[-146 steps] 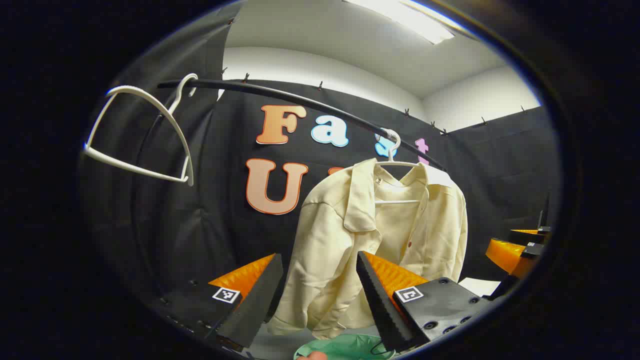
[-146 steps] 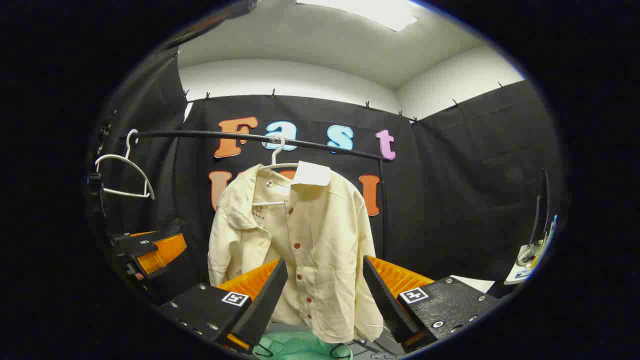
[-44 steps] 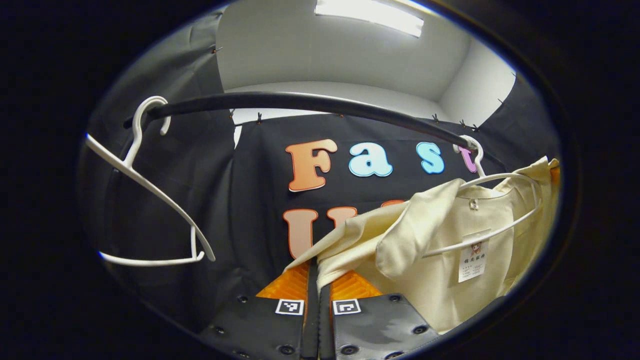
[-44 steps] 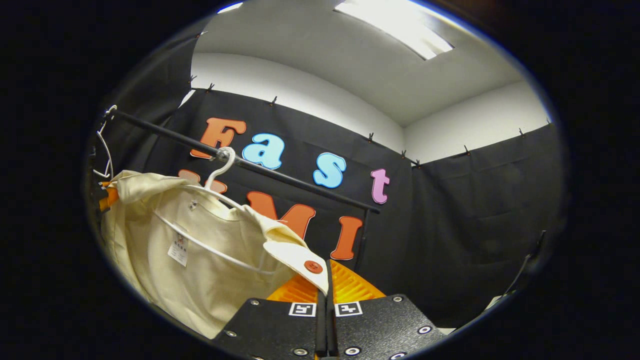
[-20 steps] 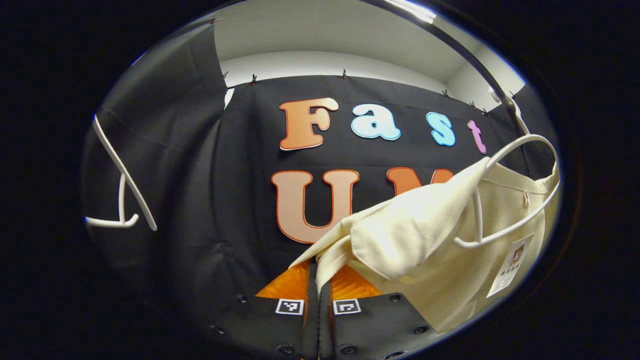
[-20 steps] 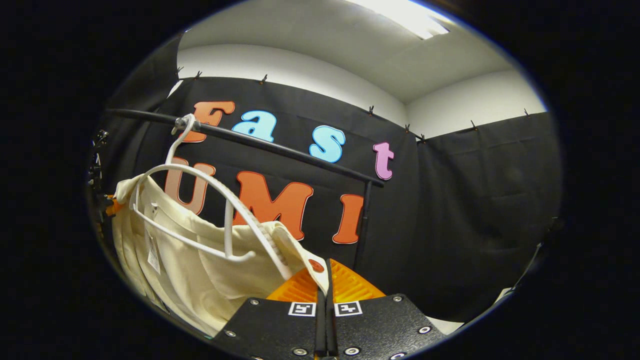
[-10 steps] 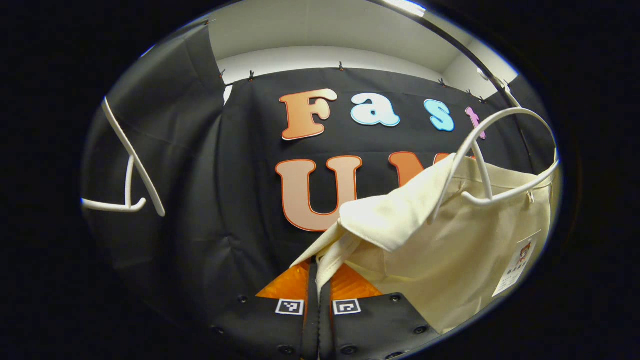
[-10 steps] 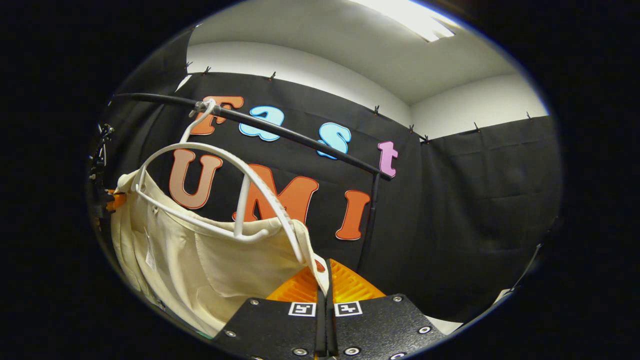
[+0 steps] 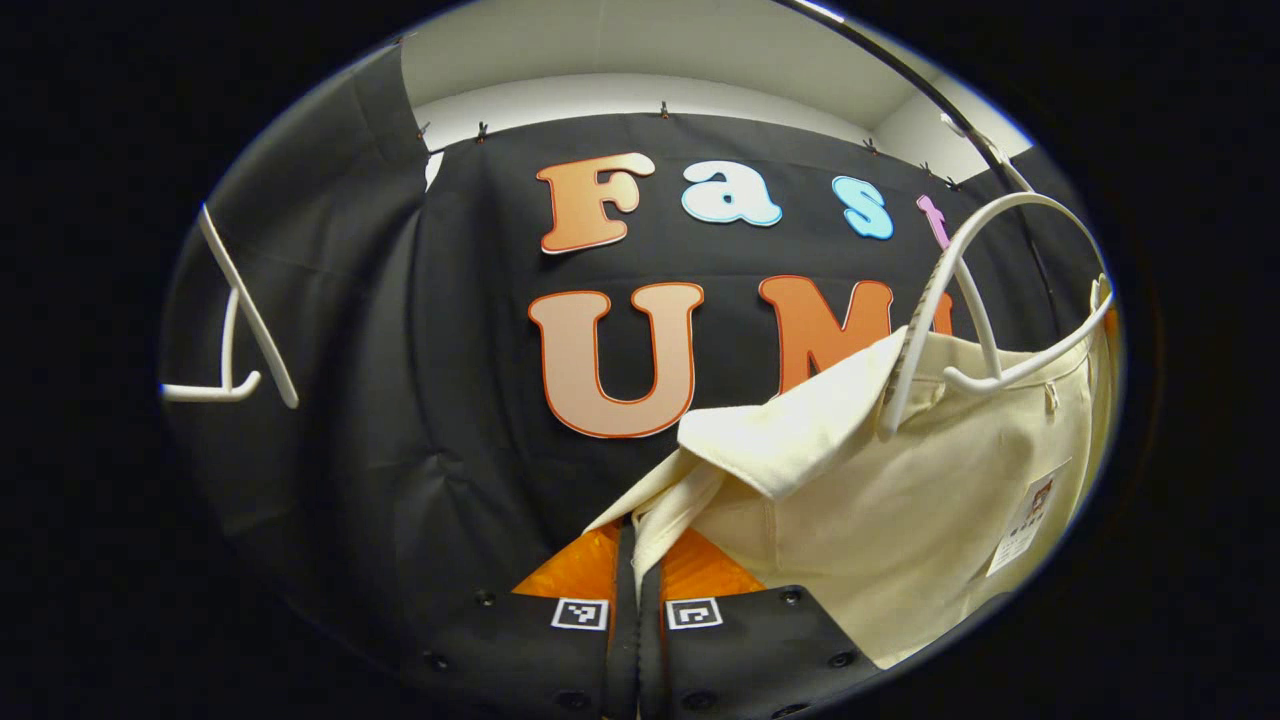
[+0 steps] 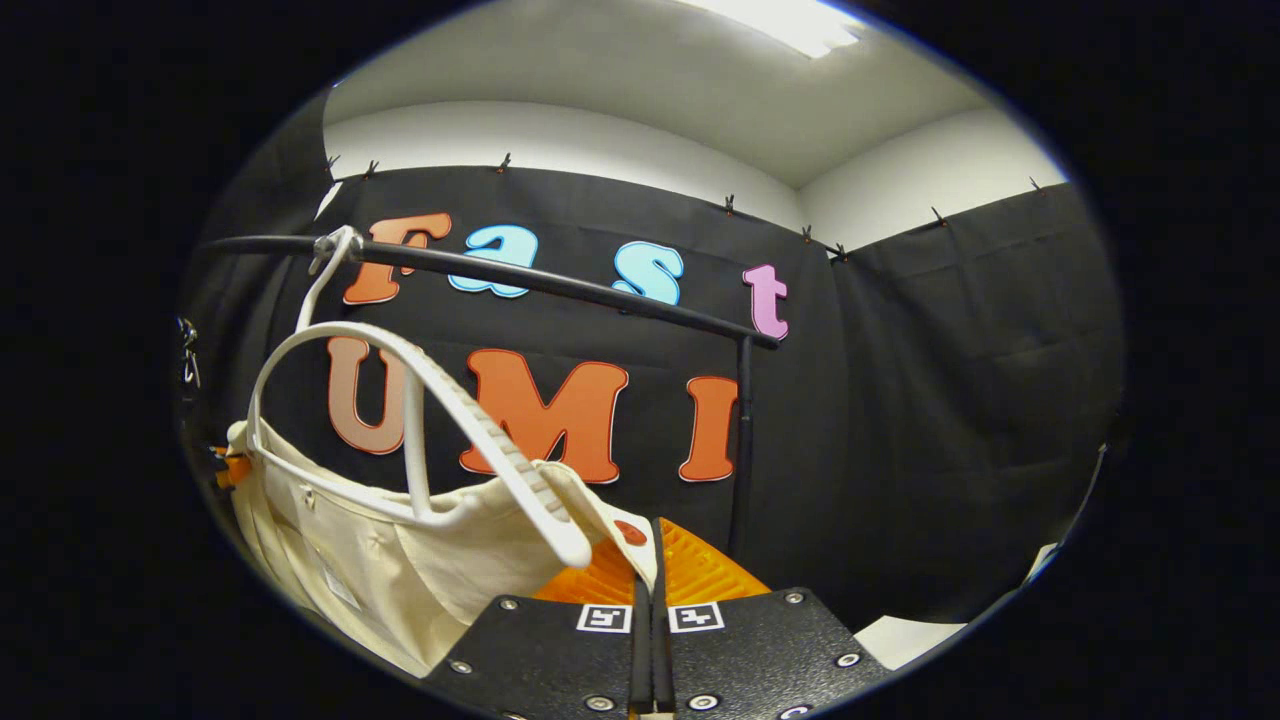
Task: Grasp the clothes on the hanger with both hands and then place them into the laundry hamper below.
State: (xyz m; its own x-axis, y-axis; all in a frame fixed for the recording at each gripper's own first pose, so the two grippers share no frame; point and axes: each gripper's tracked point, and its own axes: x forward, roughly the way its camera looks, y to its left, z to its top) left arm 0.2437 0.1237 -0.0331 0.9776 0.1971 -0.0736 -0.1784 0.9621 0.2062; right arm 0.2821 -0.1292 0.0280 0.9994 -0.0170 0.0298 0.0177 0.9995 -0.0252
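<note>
Both grippers have their jaws clenched on the cream shirt (image 9: 900,500). The left gripper (image 9: 637,560) pinches a fold at the collar edge, and the right gripper (image 10: 650,570) pinches the other front edge, just beside a red button (image 10: 630,533).

In both views the shirt hangs slack between the 2 grippers, its collar line running roughly from one to the other. Its shoulders lie below the arc of the white hanger (image 10: 440,400), whose curved top stands bare above the cloth. In the right gripper view the hanger's lower bar and near tip look to be touching the fabric, so the shirt is probably not fully free. The hook sits on the black rail (image 10: 560,285).

The shirt lies up and inward from each pair of jaws, with neither hand clearly nearer. The next move likely turns on drawing the cloth down and toward the near side, clear of that tip. A second hanger (image 9: 235,320) hangs far left.
</note>
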